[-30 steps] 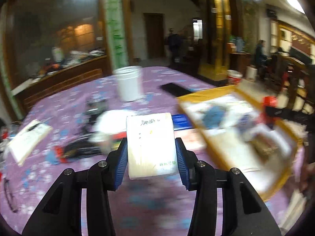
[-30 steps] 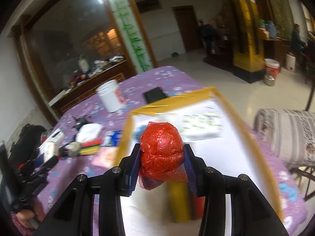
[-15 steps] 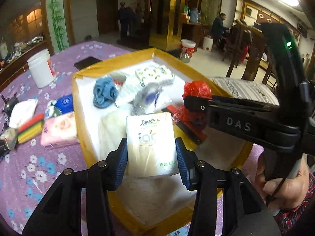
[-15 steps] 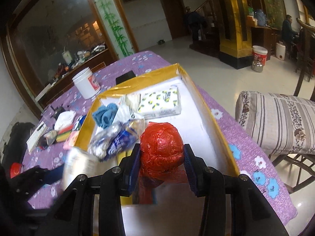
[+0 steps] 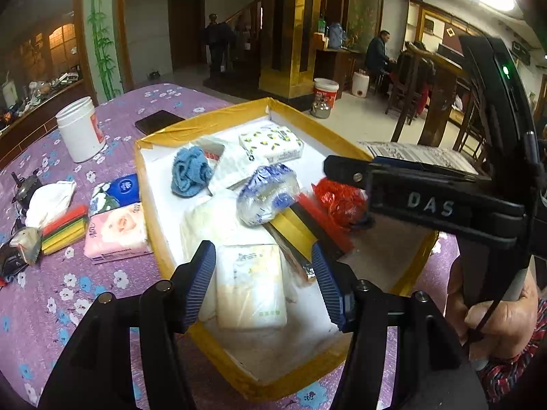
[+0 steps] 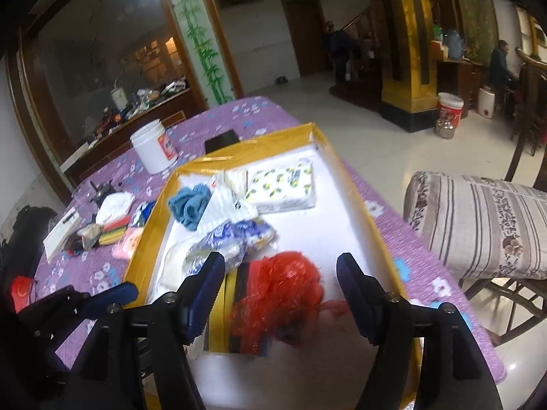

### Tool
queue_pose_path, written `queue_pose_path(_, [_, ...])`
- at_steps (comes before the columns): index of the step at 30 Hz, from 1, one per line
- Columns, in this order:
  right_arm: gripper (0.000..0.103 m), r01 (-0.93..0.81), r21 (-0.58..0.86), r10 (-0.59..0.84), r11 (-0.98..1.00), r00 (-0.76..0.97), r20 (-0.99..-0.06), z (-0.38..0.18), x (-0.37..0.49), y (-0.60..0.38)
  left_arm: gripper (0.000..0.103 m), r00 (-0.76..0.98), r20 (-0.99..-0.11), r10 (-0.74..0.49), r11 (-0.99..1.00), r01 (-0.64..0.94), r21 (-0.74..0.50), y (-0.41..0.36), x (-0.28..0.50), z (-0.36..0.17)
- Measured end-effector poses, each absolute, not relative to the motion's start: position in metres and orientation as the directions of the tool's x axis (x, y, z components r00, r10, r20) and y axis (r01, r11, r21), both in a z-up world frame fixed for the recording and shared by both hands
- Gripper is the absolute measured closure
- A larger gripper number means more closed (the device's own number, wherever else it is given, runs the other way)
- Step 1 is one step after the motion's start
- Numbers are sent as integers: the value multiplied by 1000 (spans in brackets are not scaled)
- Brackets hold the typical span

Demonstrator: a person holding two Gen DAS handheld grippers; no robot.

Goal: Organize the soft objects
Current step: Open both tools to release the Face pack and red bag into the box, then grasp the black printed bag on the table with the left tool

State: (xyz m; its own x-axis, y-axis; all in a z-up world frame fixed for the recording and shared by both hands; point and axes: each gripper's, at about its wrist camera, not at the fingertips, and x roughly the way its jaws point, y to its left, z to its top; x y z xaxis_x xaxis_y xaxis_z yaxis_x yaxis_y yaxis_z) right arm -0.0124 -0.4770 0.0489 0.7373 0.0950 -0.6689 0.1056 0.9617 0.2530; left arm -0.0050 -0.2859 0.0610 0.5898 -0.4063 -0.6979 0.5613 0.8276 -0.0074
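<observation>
**A:** Start at the left. What do you see on the desk (image 5: 112, 116)?

**B:** From my left wrist camera: a white tub (image 5: 79, 129) far left, then a white cloth (image 5: 51, 198), a stack of coloured sponges (image 5: 65, 229), and a blue packet (image 5: 119, 193) above a pink tissue pack (image 5: 118, 232), all just outside the yellow-rimmed tray (image 5: 150, 205).

**A:** And your left hand-held gripper (image 5: 265, 282)?

**B:** Its jaws are spread. The white tissue pack (image 5: 251, 285) lies between them in the tray's near end, touching neither pad as far as I can see.

**A:** Further along in the tray?

**B:** A blue rolled cloth (image 5: 189, 174), a blue-and-white wrapped bundle (image 5: 268, 193), and a lemon-print tissue pack (image 5: 271, 143) near the far wall.

**A:** The right side?

**B:** My right hand-held gripper (image 6: 280, 283) is also wide open. The red plastic bag (image 6: 278, 294) sits between its fingers in the tray, on a red and yellow flat box (image 6: 239, 311). It's blurred there, so I can't tell whether it has settled.
</observation>
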Motion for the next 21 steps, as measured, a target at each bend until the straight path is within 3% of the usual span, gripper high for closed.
queue_pose_path(9, [32,42,317,164,948,786,-595,69,-21,-469,46,657,-654,-374,894,443,-66,-216,14,82])
queue_pose_path(16, [31,-52,334,250,941,772,-584,73,-16,-439,46,722,-653,-227,973,196,-121,-105,60,90])
queue_pose_path(21, [31,-81,334,276,939,758,-591,70,-15,-425,46,681,-719,-138,989,61,-132,-28,123,80])
